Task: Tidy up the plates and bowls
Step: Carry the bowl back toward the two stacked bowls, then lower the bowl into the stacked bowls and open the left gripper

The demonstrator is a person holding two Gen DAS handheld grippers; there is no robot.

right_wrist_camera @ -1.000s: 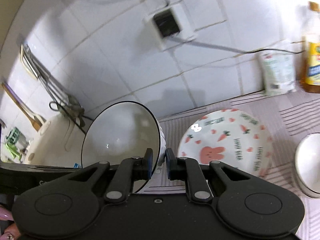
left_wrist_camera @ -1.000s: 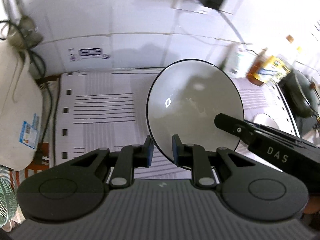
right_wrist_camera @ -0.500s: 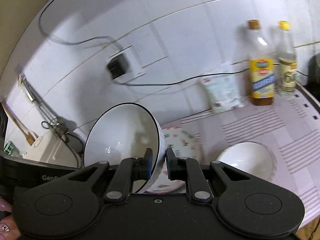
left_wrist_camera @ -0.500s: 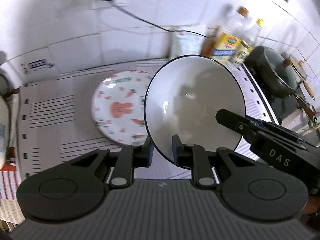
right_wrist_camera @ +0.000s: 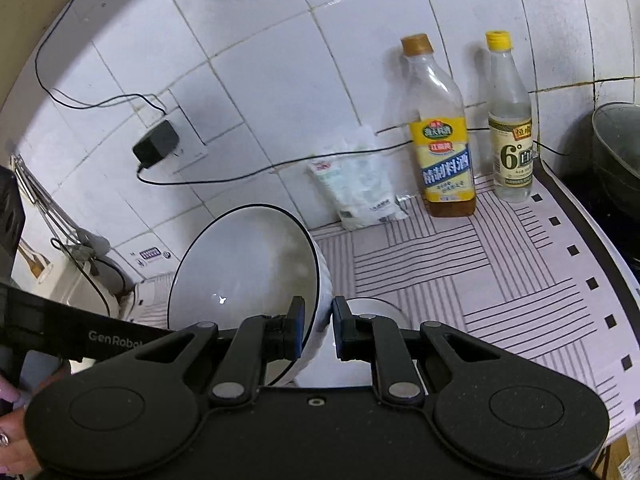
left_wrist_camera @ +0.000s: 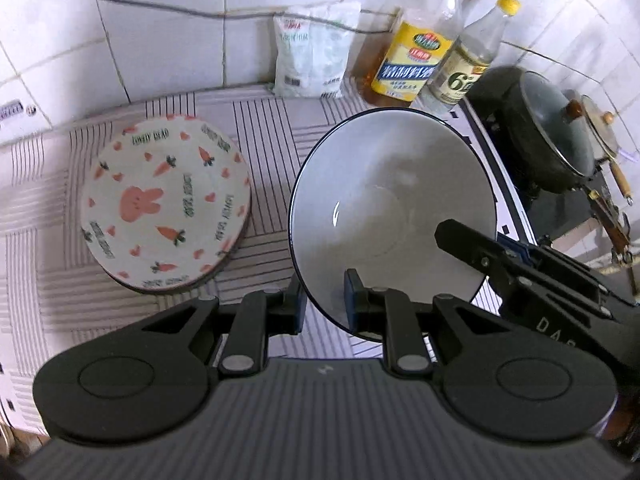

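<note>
Both grippers hold one white bowl with a thin black rim (left_wrist_camera: 394, 216), tilted on edge above the striped counter mat (left_wrist_camera: 280, 128). My left gripper (left_wrist_camera: 323, 304) is shut on its near rim. My right gripper (right_wrist_camera: 318, 330) is shut on the opposite rim, and its arm shows in the left wrist view (left_wrist_camera: 520, 276). The same bowl shows in the right wrist view (right_wrist_camera: 244, 268). A rabbit-and-carrot plate (left_wrist_camera: 164, 208) lies on the mat to the left. A second white bowl (right_wrist_camera: 380, 312) sits on the mat below the held bowl, mostly hidden.
A cooking-wine bottle (left_wrist_camera: 416, 56), a vinegar bottle (left_wrist_camera: 468, 64) and a white packet (left_wrist_camera: 312, 52) stand against the tiled wall. A lidded dark pan (left_wrist_camera: 548, 140) sits on the stove at right. A plug and cable (right_wrist_camera: 156, 146) hang on the wall.
Both grippers have carried the bowl to the right along the counter, past the rabbit plate, toward the bottles. The second white bowl now lies under the held bowl.
</note>
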